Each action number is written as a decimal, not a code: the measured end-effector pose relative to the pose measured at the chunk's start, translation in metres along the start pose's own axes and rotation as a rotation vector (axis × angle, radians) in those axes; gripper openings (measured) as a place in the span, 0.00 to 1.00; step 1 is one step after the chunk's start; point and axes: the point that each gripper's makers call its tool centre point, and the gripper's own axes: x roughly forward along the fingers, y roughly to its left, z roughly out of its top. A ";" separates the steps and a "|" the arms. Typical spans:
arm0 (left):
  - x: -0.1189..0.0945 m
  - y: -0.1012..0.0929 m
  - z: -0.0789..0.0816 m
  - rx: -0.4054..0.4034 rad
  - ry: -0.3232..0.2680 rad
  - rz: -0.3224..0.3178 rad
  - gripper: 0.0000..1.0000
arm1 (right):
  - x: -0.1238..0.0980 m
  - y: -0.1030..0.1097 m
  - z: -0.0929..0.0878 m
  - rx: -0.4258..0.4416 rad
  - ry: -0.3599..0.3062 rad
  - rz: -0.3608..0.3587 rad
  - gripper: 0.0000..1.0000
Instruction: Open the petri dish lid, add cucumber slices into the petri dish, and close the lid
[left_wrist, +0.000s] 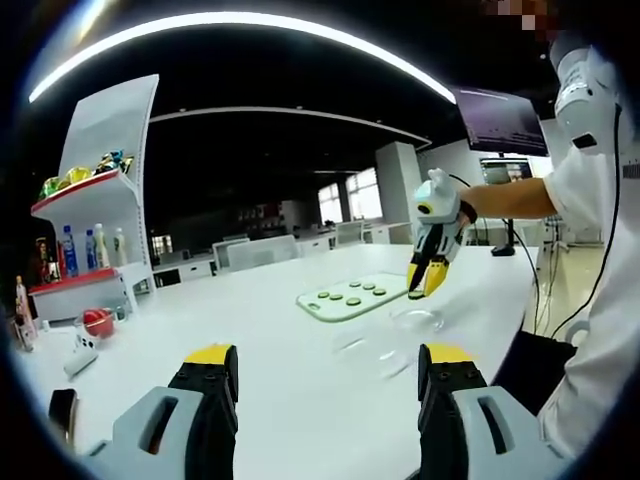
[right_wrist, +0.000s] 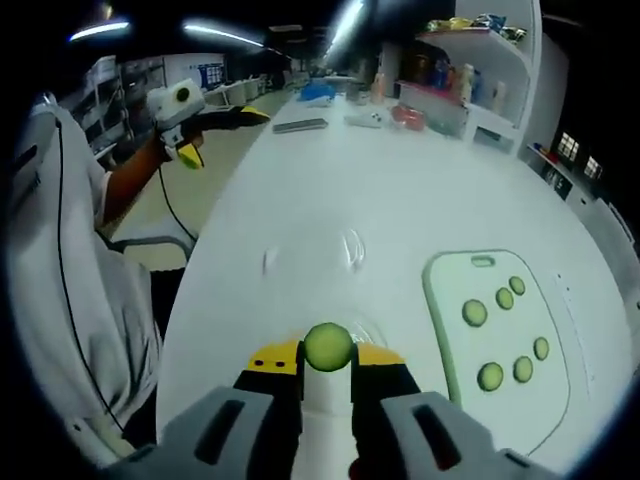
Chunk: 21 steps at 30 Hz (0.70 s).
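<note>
My right gripper (right_wrist: 328, 372) pinches a cucumber slice (right_wrist: 328, 346) just above the open dish (left_wrist: 416, 319) beside the cutting board (right_wrist: 495, 340); my left gripper (left_wrist: 325, 380) hangs wide, empty. Released off-centre, the slice could miss the dish

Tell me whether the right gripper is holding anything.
Yes: the right gripper is shut on a cucumber slice, pinched between its jaws above the white table.

The room was dim overhead, lit mainly by a long ceiling light strip (left_wrist: 250, 25) that the fisheye bent into an arc. The white table (left_wrist: 300, 380) glared softly and threw almost no shadows. Edges of both views curved hard. The clear petri dish (left_wrist: 415, 320) nearly vanished against the tabletop, and distant windows (left_wrist: 350, 195) looked washed out.
</note>
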 end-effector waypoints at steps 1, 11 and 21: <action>0.000 0.000 0.000 0.001 0.001 -0.001 0.73 | 0.001 0.001 -0.001 -0.001 0.002 0.002 0.18; -0.002 0.001 -0.001 -0.005 0.001 0.006 0.73 | 0.009 0.003 -0.006 0.000 0.025 0.012 0.18; -0.002 0.000 -0.001 -0.008 0.002 0.004 0.73 | 0.013 0.004 -0.014 0.014 0.037 0.017 0.18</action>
